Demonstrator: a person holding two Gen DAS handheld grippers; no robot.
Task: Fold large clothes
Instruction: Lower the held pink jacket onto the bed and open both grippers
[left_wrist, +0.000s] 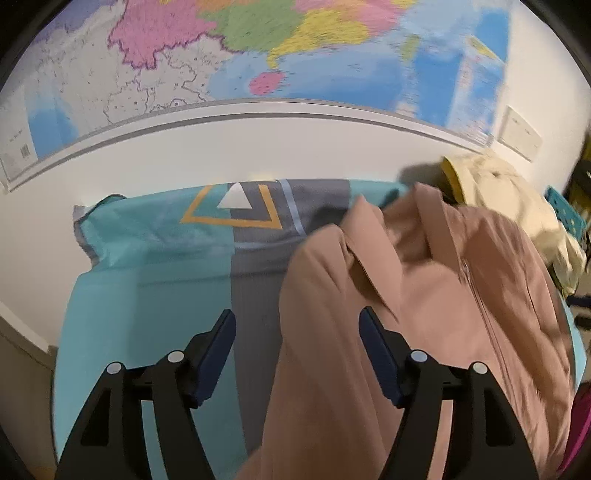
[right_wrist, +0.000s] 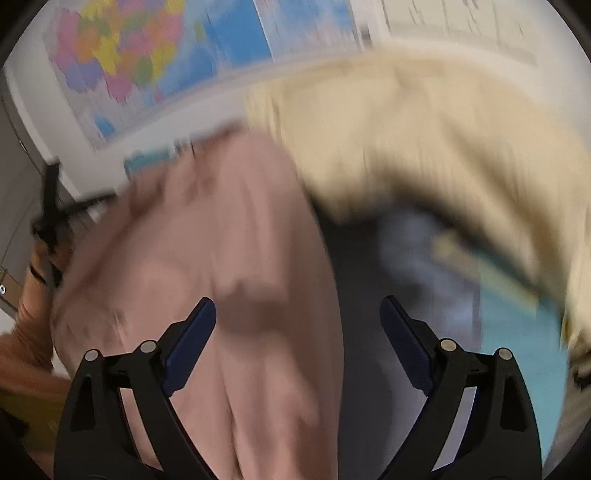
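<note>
A dusty-pink jacket (left_wrist: 436, 295) with a collar and a zip lies rumpled on a teal and grey cloth-covered surface (left_wrist: 155, 280). My left gripper (left_wrist: 297, 325) hovers over the jacket's left edge with its jaws wide apart; the fabric lies below them and the pads do not press on it. The right wrist view is heavily blurred. There the same pink jacket (right_wrist: 221, 266) fills the lower left, and my right gripper (right_wrist: 297, 314) stands open above it with no pad touching the cloth. The other gripper (right_wrist: 51, 218) shows dimly at the left edge.
A cream garment (left_wrist: 502, 192) is heaped at the far right, seen large in the right wrist view as a cream garment (right_wrist: 424, 140). A coloured wall map (left_wrist: 258, 48) hangs behind. A hand (right_wrist: 26, 332) is at the left edge. A teal crate (left_wrist: 565, 214) stands far right.
</note>
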